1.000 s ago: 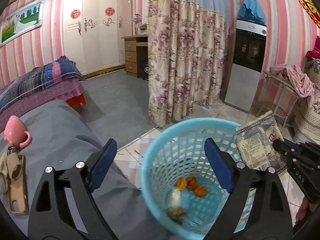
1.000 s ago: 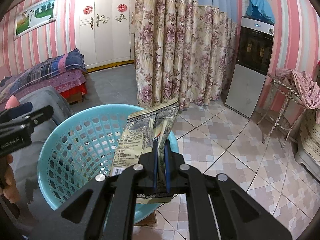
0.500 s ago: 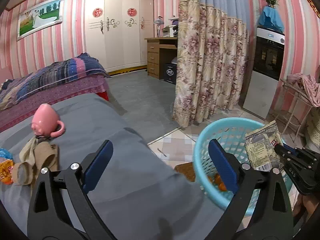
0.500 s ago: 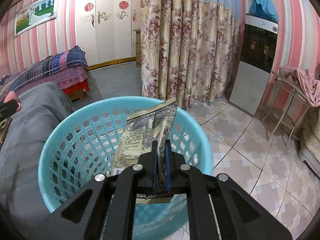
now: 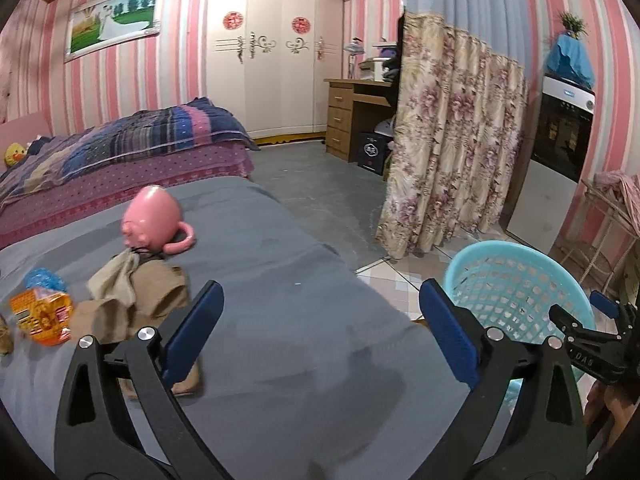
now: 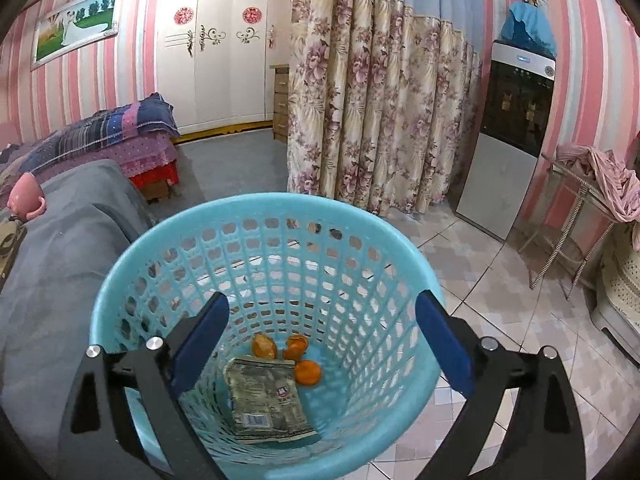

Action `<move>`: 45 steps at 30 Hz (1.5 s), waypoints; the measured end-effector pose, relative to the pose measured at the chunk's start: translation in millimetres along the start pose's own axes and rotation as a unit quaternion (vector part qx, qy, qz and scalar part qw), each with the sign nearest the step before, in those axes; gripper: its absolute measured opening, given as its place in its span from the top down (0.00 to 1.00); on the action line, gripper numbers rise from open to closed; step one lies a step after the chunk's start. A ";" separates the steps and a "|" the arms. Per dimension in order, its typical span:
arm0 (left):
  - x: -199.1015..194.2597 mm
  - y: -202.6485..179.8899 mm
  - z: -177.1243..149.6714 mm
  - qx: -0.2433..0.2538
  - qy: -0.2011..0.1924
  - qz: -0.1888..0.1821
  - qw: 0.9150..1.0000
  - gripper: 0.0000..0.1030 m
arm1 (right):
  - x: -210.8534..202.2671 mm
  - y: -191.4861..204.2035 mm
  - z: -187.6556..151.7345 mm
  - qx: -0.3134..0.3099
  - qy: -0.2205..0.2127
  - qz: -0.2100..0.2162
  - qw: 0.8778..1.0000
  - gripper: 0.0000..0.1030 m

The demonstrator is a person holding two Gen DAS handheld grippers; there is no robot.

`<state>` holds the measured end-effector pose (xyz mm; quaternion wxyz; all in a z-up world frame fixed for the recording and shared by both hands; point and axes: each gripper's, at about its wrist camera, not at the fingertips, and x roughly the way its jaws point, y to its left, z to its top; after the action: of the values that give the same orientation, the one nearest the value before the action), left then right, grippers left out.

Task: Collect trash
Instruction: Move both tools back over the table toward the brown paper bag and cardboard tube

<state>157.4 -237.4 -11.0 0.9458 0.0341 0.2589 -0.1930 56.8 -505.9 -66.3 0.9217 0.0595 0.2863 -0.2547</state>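
A light blue mesh basket (image 6: 280,204) stands on the tiled floor beside a grey-covered surface (image 5: 300,360). My right gripper (image 6: 322,308) hangs over the basket's mouth, its jaws opening wide with nothing between them. A printed snack bag (image 6: 264,396) lies flat on the basket's bottom beside orange peel pieces (image 6: 308,372). My left gripper (image 5: 320,300) is open and empty above the grey cover. To its left lie an orange snack packet (image 5: 42,316) and a blue wrapper (image 5: 40,280). The basket (image 5: 520,248) sits to its right.
A pink mug (image 5: 152,216) lies on its side by brown cloths (image 5: 132,296) on the grey cover. Behind it is a bed (image 5: 120,152). A floral curtain (image 6: 360,100), a tall appliance (image 6: 508,140) and a wire rack (image 6: 576,216) stand beyond the basket.
My right gripper opened and the snack bag dropped into the basket. The left gripper swung left, away from the basket and over the grey cover, bringing the packets into view.
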 end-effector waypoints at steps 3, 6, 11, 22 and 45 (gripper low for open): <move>-12.1 17.9 1.2 -0.009 -0.006 0.011 1.000 0.07 | -7.6 9.9 7.3 -0.003 -0.008 0.006 1.000 0.09; -27.0 43.2 0.4 -0.019 -0.014 0.031 0.999 0.06 | -18.2 28.8 17.4 -0.010 -0.024 0.021 0.999 0.07; -46.4 88.9 -7.6 -0.036 -0.016 0.067 0.997 0.06 | -30.0 72.5 30.5 -0.016 -0.032 0.064 0.997 0.06; -87.7 198.1 -33.6 -0.074 -0.012 0.153 0.985 0.06 | -57.7 185.5 54.0 -0.059 -0.043 0.146 0.987 0.06; -109.2 341.9 -89.5 -0.137 0.025 0.248 0.959 0.06 | -58.7 346.2 44.4 -0.120 -0.028 0.219 0.968 0.04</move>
<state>159.2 130.9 -45.5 0.9529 -0.0279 0.2896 0.0854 211.8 -192.8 -9.2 0.9630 0.0031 0.2691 -0.0120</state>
